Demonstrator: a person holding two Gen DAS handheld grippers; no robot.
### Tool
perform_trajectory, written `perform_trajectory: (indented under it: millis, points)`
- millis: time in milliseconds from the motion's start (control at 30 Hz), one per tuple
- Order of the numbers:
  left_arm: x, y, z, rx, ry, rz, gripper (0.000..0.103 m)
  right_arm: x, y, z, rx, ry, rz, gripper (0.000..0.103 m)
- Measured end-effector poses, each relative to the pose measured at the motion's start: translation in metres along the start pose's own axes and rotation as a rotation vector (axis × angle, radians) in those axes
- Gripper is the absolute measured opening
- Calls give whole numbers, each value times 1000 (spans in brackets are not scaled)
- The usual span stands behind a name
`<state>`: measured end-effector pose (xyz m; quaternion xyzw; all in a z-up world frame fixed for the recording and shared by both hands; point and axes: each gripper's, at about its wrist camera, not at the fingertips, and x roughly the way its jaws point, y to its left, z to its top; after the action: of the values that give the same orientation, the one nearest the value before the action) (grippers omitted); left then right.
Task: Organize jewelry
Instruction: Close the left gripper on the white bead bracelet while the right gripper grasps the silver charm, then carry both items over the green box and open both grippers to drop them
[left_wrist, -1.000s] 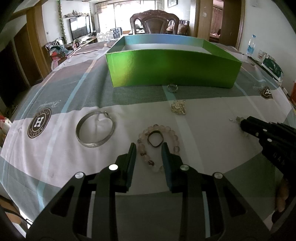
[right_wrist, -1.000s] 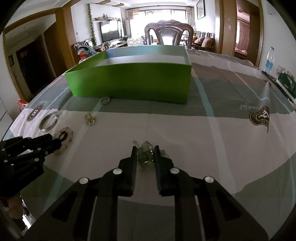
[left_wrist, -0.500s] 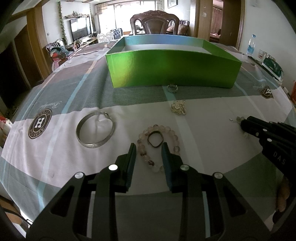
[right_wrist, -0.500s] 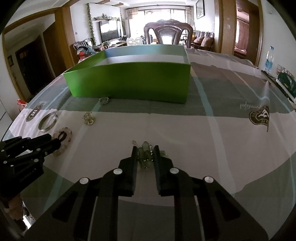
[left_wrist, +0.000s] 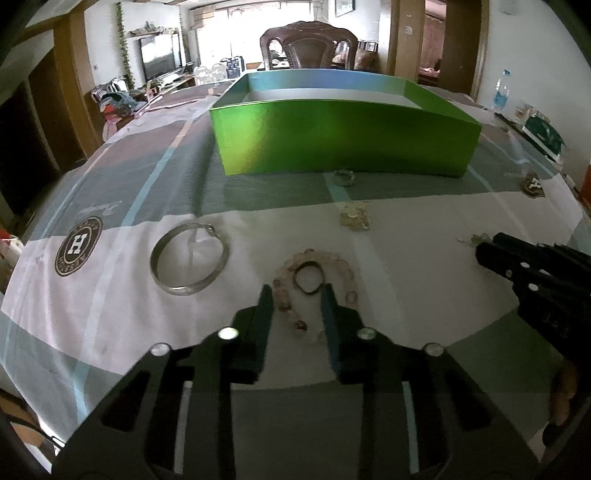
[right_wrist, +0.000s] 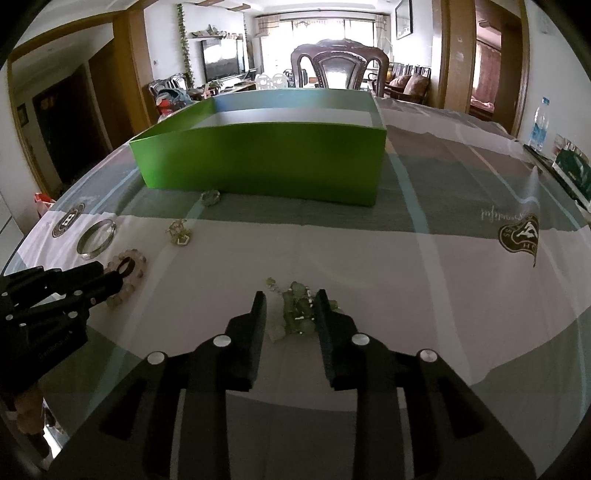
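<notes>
Both claws gape: left (left_wrist: 297, 293) closing over beads (left_wrist: 314, 291), right (right_wrist: 290, 299) opening, seemingly hiding green jewelry (right_wrist: 299, 312).

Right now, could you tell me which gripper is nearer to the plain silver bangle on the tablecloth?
Left. The left gripper sits just beside the silver bangle, over the pale beaded bracelet; the right gripper is across the table, over the green bead jewellery.

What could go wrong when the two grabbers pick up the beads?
1. The left gripper's jaws have just been closing with the near side of the pink bead bracelet between them. The dark ring lying inside it could get dragged or flicked away.
2. The right gripper's jaws have just been opening around the green beads. A pinch might catch only part.
3. Dangling jewelry could snag the green box's tall wall.
</notes>
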<state>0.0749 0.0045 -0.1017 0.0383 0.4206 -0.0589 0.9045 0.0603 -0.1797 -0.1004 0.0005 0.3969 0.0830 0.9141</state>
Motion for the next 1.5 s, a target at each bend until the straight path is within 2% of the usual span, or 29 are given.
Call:
perform_trajectory:
  millis: [33,100,300,400,500,600,733,900,1033,1167,1300,1500]
  points:
    - [0,-1,0,4,0,-6,16,0,0,0,1,-1,1,17]
    - [0,-3,0,7,2,-10,9,-1,0,0,1,-6,8,17]
    - [-4,3,0,-10,39,-60,8,-5,-6,2,27,-28,37,16]
    - [-7,7,2,-26,48,-86,8,-4,-14,4,69,-10,70,16]
    - [-19,11,8,-29,23,-100,8,-5,-20,6,102,8,97,16]
    - [-32,14,17,-28,-4,-119,8,-13,-20,10,85,0,73,16]
    - [-54,17,36,-18,-54,-130,8,-34,-23,28,74,-49,79,16]
    - [-79,19,64,-5,-119,-131,8,-61,-26,60,46,-124,44,16]
    - [-91,20,93,7,-156,-123,8,-66,-23,87,27,-151,24,16]
    - [-82,19,133,10,-152,-118,8,-57,-18,119,13,-159,28,16]
    - [-56,19,176,1,-137,-94,8,-28,-4,154,-20,-148,8,16]
    - [7,26,203,-55,-65,-34,8,41,0,168,18,-32,-25,16]
